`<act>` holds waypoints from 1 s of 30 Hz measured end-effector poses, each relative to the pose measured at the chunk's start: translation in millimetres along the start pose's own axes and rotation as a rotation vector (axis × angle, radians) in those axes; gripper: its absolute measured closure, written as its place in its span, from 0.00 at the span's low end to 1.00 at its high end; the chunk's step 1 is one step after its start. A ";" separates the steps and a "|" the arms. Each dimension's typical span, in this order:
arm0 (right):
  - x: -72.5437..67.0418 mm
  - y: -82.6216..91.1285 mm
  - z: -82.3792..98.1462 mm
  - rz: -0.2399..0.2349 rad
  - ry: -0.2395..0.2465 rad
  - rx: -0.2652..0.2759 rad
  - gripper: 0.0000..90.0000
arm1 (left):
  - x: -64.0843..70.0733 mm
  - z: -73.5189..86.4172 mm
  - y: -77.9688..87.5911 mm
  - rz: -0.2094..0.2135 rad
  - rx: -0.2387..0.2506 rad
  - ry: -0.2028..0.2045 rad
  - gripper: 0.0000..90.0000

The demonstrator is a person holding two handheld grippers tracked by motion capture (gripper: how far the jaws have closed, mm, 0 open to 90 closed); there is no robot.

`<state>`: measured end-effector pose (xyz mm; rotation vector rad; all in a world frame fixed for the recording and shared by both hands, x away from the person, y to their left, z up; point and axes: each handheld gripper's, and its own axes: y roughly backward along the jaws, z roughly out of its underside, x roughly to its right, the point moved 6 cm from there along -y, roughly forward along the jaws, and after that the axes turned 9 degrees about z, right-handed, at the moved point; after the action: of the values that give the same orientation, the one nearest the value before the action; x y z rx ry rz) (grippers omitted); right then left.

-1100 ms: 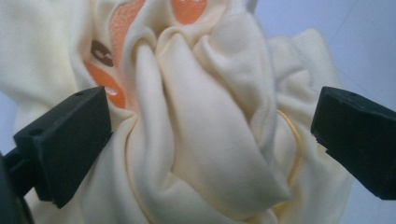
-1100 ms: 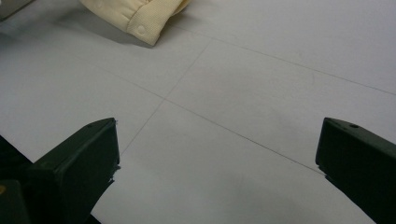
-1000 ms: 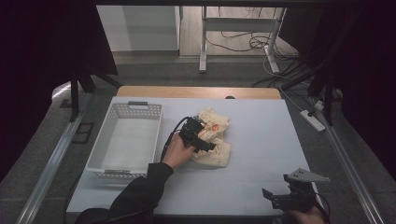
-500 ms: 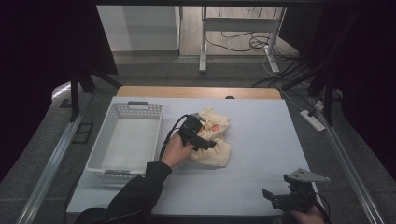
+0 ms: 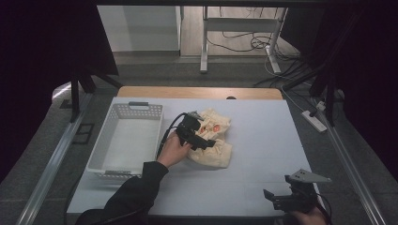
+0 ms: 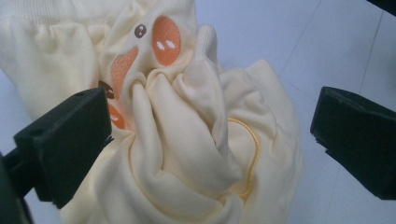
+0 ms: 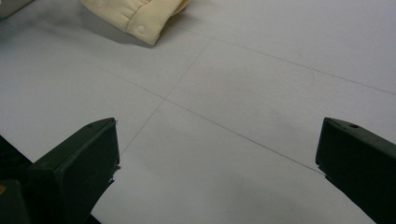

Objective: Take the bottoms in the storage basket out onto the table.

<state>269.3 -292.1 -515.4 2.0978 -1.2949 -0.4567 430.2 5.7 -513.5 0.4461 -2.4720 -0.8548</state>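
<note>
left gripper (image 5: pixel 202 140): jaws wide apart, straddling crumpled pale-yellow knit garment with orange patches (image 6: pixel 187 140), cloth bunched between them, unclamped | right gripper (image 5: pixel 281 200): wide open, holding nothing, garment well ahead

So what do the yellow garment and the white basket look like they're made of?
The yellow garment looks like soft knit cotton or fleece, matte: it bunches in thick folds, has ribbed cuffs and stitched orange patches. The white basket looks like moulded plastic, slightly glossy, with a perforated rim; the exact plastic cannot be told.
</note>
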 end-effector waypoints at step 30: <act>-0.4 0.0 -0.1 -0.001 0.000 -0.001 0.00 | 3.0 12.4 29.9 -0.021 0.035 -0.036 0.00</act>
<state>269.2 -291.7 -515.4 2.0980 -1.2935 -0.4573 416.7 32.8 -501.7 0.4732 -2.5223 -0.8363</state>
